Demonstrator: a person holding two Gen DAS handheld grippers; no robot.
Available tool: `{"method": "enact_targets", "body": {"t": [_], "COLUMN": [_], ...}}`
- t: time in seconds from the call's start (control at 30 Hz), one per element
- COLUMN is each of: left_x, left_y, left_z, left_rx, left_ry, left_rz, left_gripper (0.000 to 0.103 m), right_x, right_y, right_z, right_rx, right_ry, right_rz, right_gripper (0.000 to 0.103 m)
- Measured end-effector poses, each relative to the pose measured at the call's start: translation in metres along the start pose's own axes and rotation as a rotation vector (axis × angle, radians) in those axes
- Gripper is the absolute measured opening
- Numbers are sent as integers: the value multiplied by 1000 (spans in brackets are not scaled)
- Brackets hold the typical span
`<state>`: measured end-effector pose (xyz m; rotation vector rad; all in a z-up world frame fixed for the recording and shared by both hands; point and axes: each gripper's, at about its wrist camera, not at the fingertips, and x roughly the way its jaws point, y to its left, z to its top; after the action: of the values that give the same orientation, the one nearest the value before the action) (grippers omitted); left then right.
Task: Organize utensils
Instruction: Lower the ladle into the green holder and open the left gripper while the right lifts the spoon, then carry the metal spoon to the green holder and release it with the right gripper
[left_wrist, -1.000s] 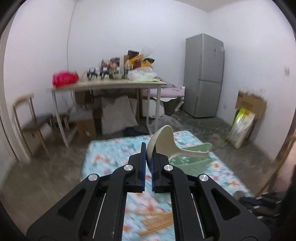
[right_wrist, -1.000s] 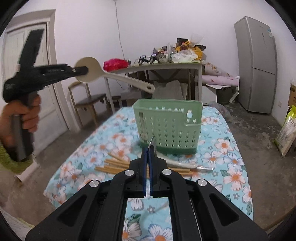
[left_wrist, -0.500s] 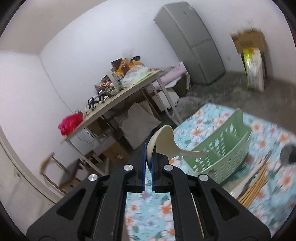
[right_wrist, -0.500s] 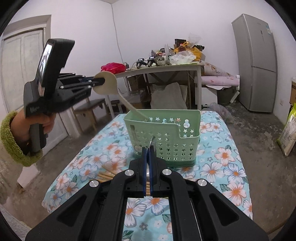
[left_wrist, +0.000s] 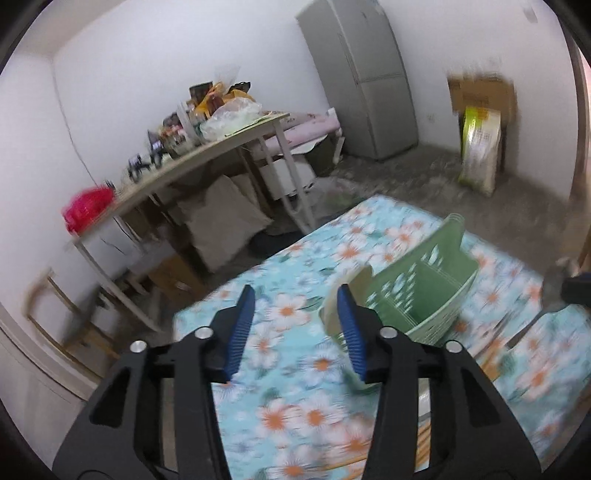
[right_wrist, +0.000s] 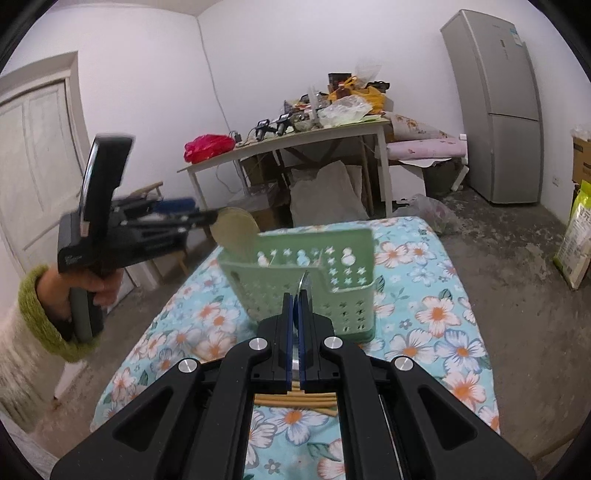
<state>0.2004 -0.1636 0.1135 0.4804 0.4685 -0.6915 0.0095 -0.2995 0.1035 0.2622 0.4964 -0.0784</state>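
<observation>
Standing in green basket (right_wrist: 303, 280) — cream spoon (right_wrist: 236, 232), released

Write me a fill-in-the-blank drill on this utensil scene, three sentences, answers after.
1. The cream spoon stands with its handle down in the ____ basket.
2. The left gripper has just been opening, and its jaws now stand ____ with the spoon beside one pad.
3. The right gripper is shut on a thin ____ utensil.

Missing words: green; apart; metal
</observation>
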Motion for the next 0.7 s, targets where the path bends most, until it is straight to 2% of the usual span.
{"method": "enact_targets", "body": {"t": [0.1, 0.33, 0.5, 0.7], "left_x": [-1, -23, -36, -41], "left_y": [16, 47, 58, 56], "left_z": [-4, -28, -56, -90], "left_rx": [-127, -370, -468, -502], "left_ry": [-26, -122, -140, -110], "left_rz": [-80, -154, -165, -157], "left_gripper": [49, 53, 55, 58], "right_x": [-5, -18, -17, 3], "right_y": [-9, -31, -39, -42], "right_z": [11, 54, 88, 106], "right_rx": [24, 79, 102, 123], "right_ry": [-19, -117, -188, -209], "right_rz": [17, 96, 179, 243], "right_gripper": [2, 2, 2, 2]}}
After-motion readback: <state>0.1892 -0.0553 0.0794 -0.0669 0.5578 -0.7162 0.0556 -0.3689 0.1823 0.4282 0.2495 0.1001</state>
